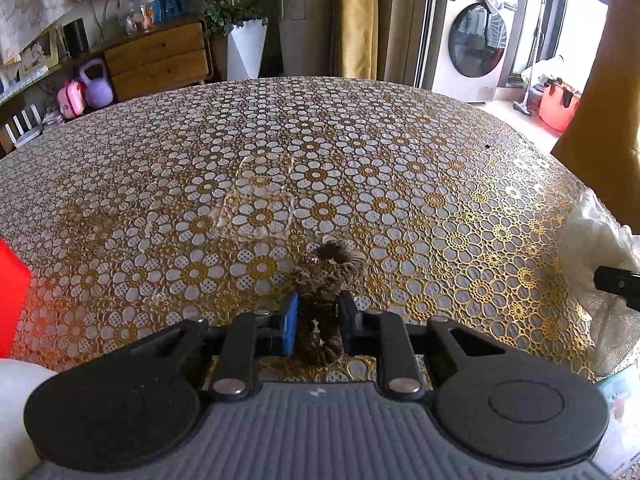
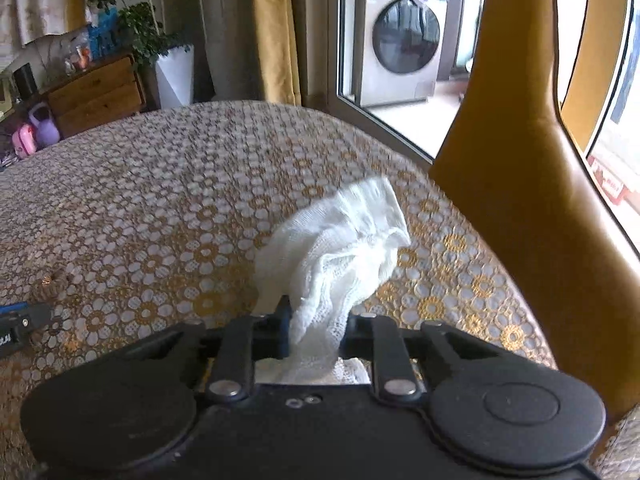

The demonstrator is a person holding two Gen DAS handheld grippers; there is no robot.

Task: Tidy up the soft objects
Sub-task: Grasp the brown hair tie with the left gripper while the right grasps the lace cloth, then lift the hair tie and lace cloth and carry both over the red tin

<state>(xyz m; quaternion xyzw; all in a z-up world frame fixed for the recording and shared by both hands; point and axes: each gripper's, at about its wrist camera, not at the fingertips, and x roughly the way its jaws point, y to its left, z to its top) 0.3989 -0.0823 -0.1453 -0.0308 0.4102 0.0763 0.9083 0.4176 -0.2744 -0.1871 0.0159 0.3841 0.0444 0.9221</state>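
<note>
A brown knotted yarn bundle lies on the table near its front edge. My left gripper is shut on the bundle's near end, blue pads pressing both sides. A white gauzy cloth lies crumpled on the table's right side, and my right gripper is shut on its near fold. In the left wrist view the same cloth shows at the far right edge. In the right wrist view the yarn bundle and the left gripper's fingers show at the far left.
The round table wears a gold floral lace cover with a clear plastic patch in the middle. A red object and a white soft shape sit at the left edge. A mustard chair back rises on the right.
</note>
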